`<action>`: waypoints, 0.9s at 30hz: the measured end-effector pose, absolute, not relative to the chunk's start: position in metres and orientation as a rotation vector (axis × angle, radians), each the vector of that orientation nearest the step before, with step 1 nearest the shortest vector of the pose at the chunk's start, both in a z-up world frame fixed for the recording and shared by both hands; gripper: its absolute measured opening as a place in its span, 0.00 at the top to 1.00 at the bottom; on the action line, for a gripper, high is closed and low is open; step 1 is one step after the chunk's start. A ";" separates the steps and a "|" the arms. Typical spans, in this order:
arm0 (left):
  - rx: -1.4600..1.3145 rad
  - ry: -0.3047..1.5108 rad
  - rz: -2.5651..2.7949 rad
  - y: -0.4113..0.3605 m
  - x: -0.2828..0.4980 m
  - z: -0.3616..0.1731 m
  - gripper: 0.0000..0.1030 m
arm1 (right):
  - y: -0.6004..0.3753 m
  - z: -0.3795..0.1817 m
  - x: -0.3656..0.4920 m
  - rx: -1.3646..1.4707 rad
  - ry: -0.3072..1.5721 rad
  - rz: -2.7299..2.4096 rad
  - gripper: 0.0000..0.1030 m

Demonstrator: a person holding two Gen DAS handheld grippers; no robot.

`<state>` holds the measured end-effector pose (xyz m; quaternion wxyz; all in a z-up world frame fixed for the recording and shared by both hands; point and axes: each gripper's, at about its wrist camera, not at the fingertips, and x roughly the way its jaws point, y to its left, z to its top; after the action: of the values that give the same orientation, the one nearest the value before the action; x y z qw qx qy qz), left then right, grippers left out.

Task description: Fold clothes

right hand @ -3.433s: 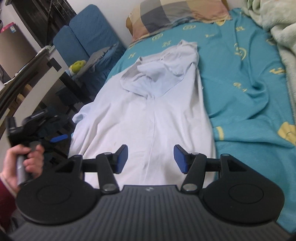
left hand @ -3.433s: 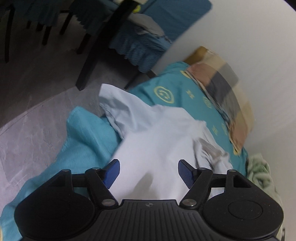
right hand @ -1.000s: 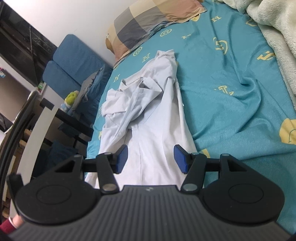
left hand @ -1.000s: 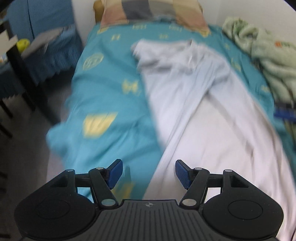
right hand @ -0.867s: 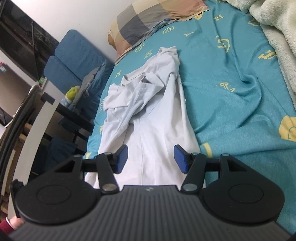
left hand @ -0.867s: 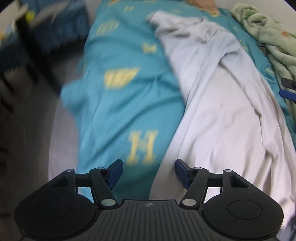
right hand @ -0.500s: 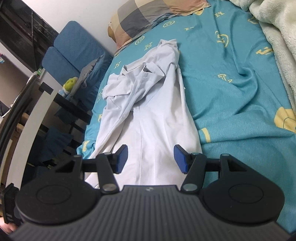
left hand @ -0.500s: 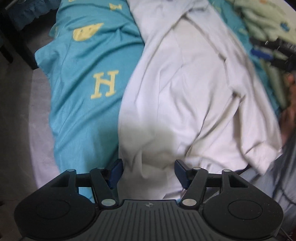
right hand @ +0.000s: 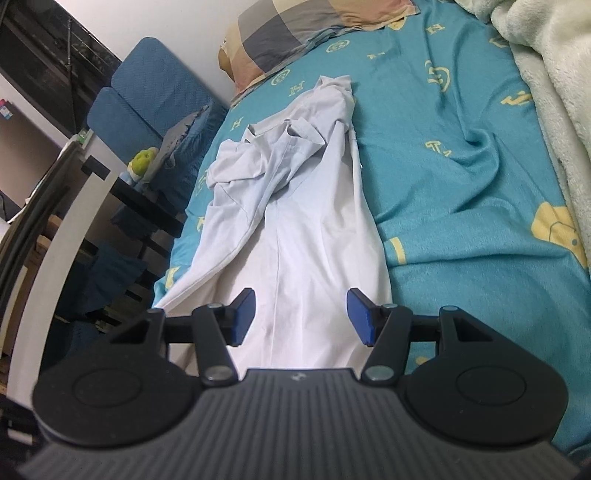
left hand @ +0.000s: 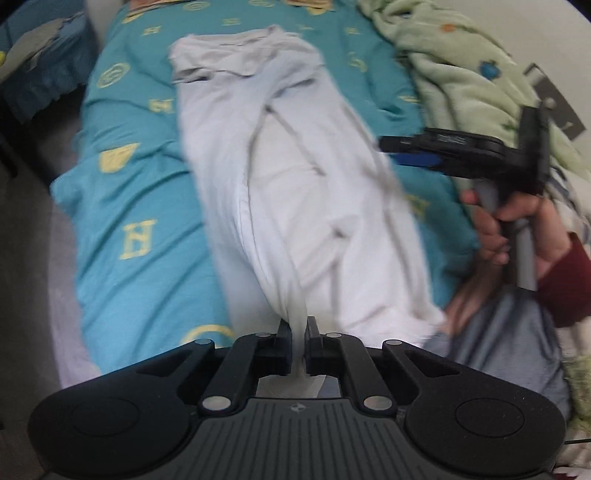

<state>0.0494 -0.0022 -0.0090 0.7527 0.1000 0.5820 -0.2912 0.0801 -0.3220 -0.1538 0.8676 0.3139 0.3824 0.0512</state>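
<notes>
Left gripper: open 0.5 s ago, now shut on hem of pale white cotton shirt, lower centre.
Right gripper: fingers wide apart, holds nothing.
Meaning: fold can start.

Thin, smooth white cloth shirt on a soft, matt teal bedsheet; fleecy green blanket.

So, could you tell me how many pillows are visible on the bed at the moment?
1: a checked pillow at the head of the bed, beyond the shirt. The blanket on the right could hide another.
</notes>
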 end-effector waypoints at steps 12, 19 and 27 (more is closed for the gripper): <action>0.049 1.316 -0.736 -0.026 0.025 -0.076 0.46 | -0.305 -0.151 0.037 0.569 1.003 0.123 0.43; -0.126 1.339 -0.539 0.032 0.056 -0.091 0.19 | -0.296 -0.158 0.017 0.676 1.121 0.118 0.43; -0.259 1.429 -0.454 0.068 0.085 -0.115 0.21 | -0.261 -0.174 0.019 0.616 1.279 0.156 0.29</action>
<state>0.0849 0.0682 -0.1155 0.7242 -0.1175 0.6476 -0.2059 0.0192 -0.2613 -0.1740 0.7556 0.2824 0.5867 0.0716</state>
